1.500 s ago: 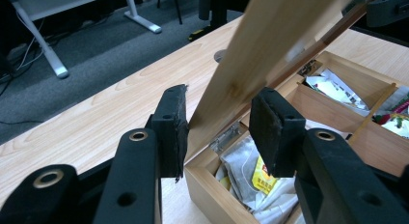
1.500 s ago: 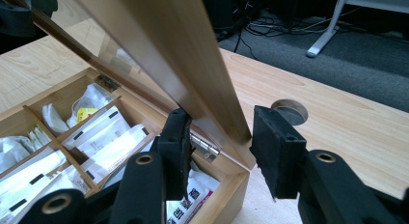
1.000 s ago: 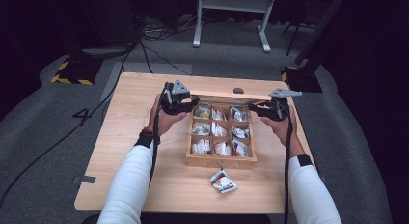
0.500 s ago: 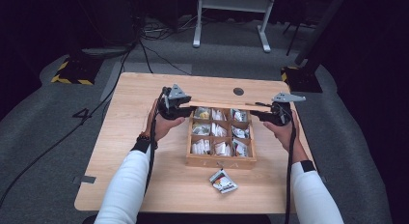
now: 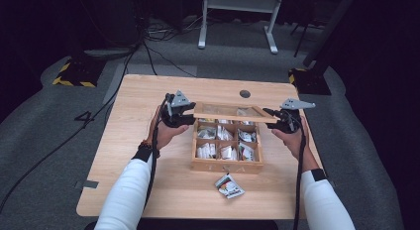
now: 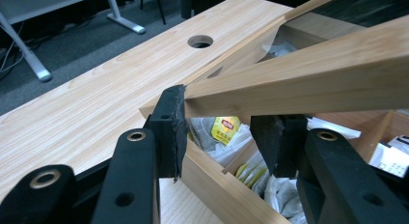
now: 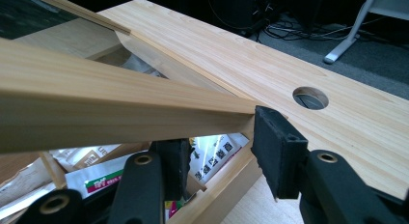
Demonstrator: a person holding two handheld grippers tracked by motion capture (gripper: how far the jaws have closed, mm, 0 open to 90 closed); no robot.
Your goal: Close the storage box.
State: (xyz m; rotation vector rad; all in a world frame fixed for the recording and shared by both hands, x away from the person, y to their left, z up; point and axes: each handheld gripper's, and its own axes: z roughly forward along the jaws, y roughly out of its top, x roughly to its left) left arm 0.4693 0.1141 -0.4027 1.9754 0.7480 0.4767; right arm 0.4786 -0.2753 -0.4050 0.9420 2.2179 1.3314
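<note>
— Lid [image 5: 233,112] of glass in a wooden frame is hanging tilted over the far edge of the compartment box [image 5: 227,165], one end in each gripper. Where are the jaws sitting?

— At the two short ends. The left gripper [image 5: 187,112] is clenching the frame's left end; in the left gripper view the wooden rail [image 6: 299,84] is running between the two black jaws, with one pad pressing against its end. The right gripper [image 5: 275,117] is gripping the opposite end; in the right gripper view the rail [image 7: 120,113] is passing between the jaws, and the right-hand pad is bearing on its tip.

— And the lid itself?

— It is being held above the box, near its back rim, well clear of the front compartments. Whether its rear edge is touching the box, the pictures are not showing.

— What is lying under it?

— Tea sachets [image 5: 221,151] are filling the compartments. A yellow-labelled one [image 6: 226,128] is showing just beneath the rail in the left gripper view.

— Anything else on the desk [image 5: 133,141]?

— A loose packet [image 5: 230,186] is lying in front of the box, near the person's edge, and a round cable hole [image 5: 244,94] is sitting behind the lid.
</note>
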